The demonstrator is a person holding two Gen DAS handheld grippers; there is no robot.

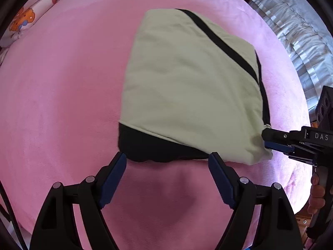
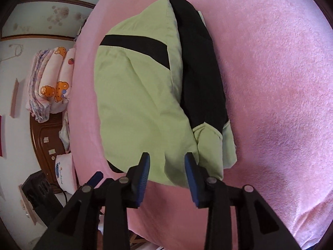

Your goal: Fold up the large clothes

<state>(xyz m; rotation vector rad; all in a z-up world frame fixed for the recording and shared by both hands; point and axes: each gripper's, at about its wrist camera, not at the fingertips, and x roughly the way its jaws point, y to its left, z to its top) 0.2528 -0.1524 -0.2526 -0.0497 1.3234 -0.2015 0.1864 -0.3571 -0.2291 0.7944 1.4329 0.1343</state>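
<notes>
Left to right. At far left, a stack of folded printed bedding with orange bear motifs (image 1: pixel 27 18) lies at the edge of the pink fleece bed cover (image 1: pixel 62 95). The left gripper (image 1: pixel 167 162) hangs over bare cover with its blue-padded jaws spread wide and nothing between them; their tips lie just short of the near hem. Centre: the pale green garment with black panels and a black diagonal stripe (image 1: pixel 187 83) rests on the cover as a compact folded bundle, black layer showing beneath its near edge. At right, the right gripper (image 2: pixel 166 162) stands at the bundle's near corner, jaws partly apart; the cloth lies beyond the pads, not pinched.

Step judged: both claws stand free of the garment, so a fold appears just laid down. The next move probably calls for checking that the edges lie square, then either a further fold or smoothing the bundle.

Containers: none is visible; the garment lies directly on the bed cover.
</notes>
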